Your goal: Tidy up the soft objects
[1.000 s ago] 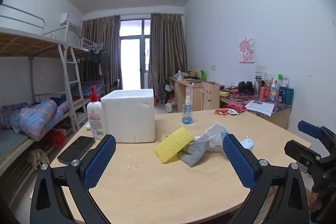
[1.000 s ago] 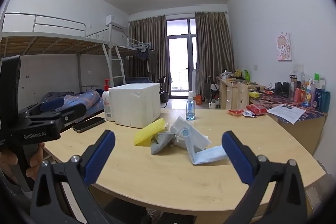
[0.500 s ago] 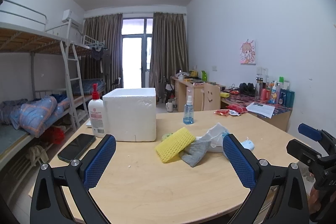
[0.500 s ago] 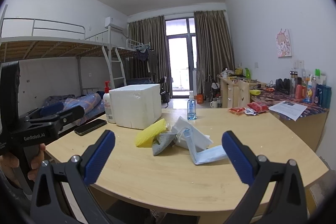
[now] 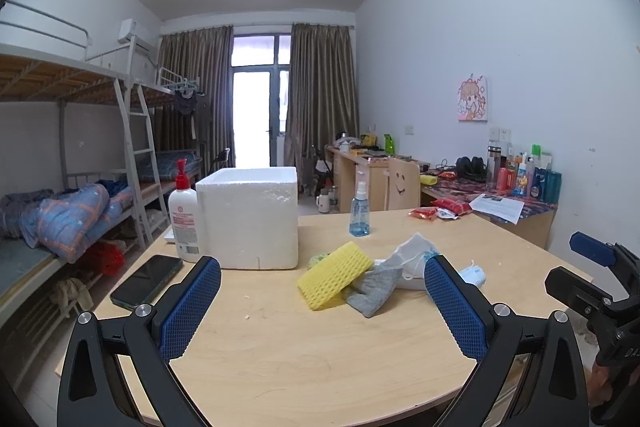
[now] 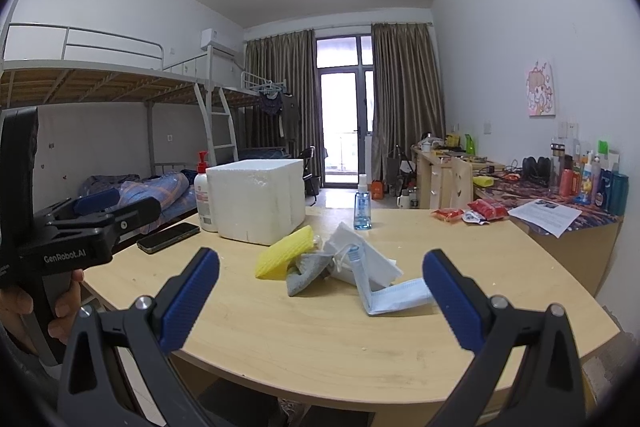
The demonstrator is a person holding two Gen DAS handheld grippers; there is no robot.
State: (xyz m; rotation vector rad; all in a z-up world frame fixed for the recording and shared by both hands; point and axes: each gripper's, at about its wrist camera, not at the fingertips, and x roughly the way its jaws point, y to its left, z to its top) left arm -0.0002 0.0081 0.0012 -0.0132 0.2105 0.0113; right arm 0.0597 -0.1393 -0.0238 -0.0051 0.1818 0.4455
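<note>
Table (image 5: pixel 320 347) with sponge (image 5: pixel 335 279), foam box (image 5: pixel 250 217)

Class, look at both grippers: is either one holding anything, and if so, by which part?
Nothing is held. The left gripper and right gripper both have open jaws, short of the sponge and cloth.

Green item (image 5: pixel 317 259) mostly hidden behind yellow sponge (image 5: pixel 335 274); pump bottle (image 5: pixel 183 217) label unreadable.

We are in a shared dormitory room: metal bunk beds (image 5: pixel 60 75) with a ladder (image 5: pixel 138 163) line the left wall, desks (image 5: pixel 360 163) crowded with bottles (image 5: pixel 520 175) run along the right, and a curtained balcony door (image 5: pixel 260 115) closes the far end.
</note>
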